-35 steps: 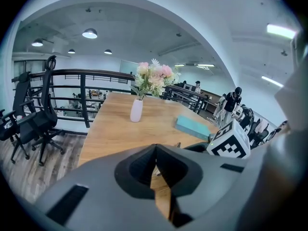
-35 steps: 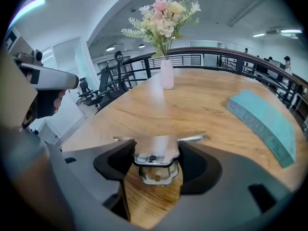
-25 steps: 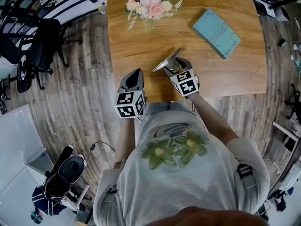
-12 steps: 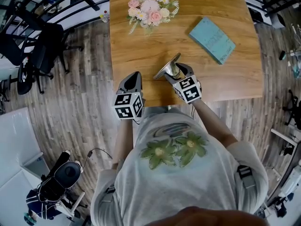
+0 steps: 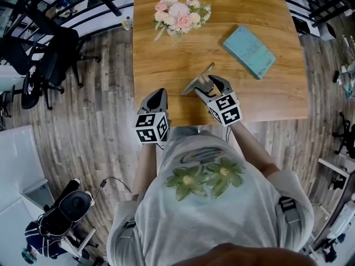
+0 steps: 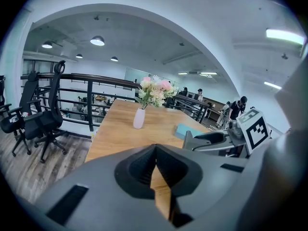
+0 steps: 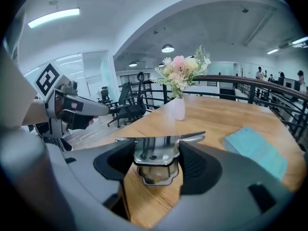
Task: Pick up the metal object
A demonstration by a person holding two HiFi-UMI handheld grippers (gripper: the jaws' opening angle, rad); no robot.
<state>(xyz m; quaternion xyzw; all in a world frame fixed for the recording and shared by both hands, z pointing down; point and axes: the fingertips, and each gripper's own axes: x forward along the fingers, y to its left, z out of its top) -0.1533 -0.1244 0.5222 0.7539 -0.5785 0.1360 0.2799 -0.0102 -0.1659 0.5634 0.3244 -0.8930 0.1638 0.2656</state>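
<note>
Drawing the right gripper [image 5: 209, 84] slightly down and right in the head view compared with a second ago, closer to the table's near edge, and bringing along the shiny silver metal object [image 5: 196, 81], a flat plate on a stubby chrome body. Keeping the left gripper [image 5: 157, 96] almost where it was, lower left of centre.

Clamping the metal object by its chrome body between both jaws of the right gripper, with the plate lying edge-on across the jaw tops in the right gripper view. Holding it tilted just below the centre of the head view, over the near part of the light-brown wooden table [image 5: 166, 65]; showing wood beneath it in the right gripper view, though not showing clearly whether it is touching the surface.

Keeping the left gripper's jaws pressed together with nothing between them, tips pointing over the table's near edge, beside the right gripper but apart from it.

Leaving the teal rectangular book [image 5: 249, 51] lying flat at upper right of the table, well apart from the metal object, and the pink and white flower bouquet [image 5: 180, 13] standing near the top centre. Showing black office chairs [image 5: 39, 65] on the plank floor at upper left.
</note>
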